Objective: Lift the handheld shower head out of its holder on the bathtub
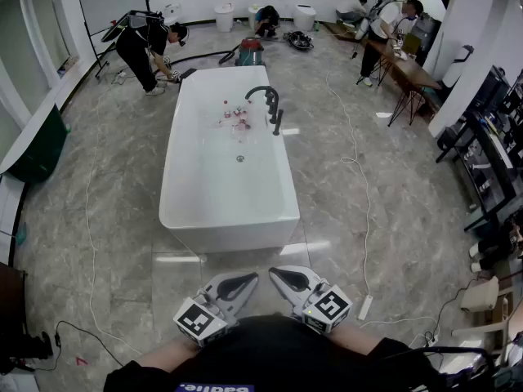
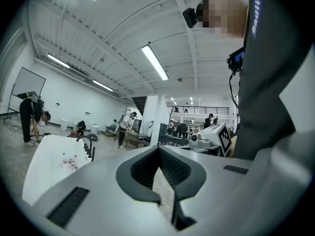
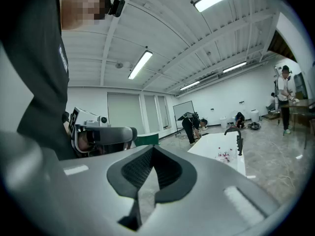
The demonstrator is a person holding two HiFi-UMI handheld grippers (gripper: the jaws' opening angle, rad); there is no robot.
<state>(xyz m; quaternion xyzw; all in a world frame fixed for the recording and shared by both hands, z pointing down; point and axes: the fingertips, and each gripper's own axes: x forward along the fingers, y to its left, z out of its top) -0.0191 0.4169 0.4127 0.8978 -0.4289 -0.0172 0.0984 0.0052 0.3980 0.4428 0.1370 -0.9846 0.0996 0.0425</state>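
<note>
I hold left gripper and right gripper near, both clenched empty; bathtub farther off, black shower head at its right rim.

- White lettering, apparently "Badlie", runs along a blue strip on the dark top of the person carrying me.
- Head view: same word, upside down, bottom edge.
- Nothing else legible.

1. A big open test hall, not a home: a freestanding white bathtub stands alone on a glossy grey stone-tile floor.
2. Beyond the bathtub, white toilets line the far wall, with a wheeled whiteboard to the left.
3. Right of the bathtub, a long white cable trails past a brown work table.
</note>
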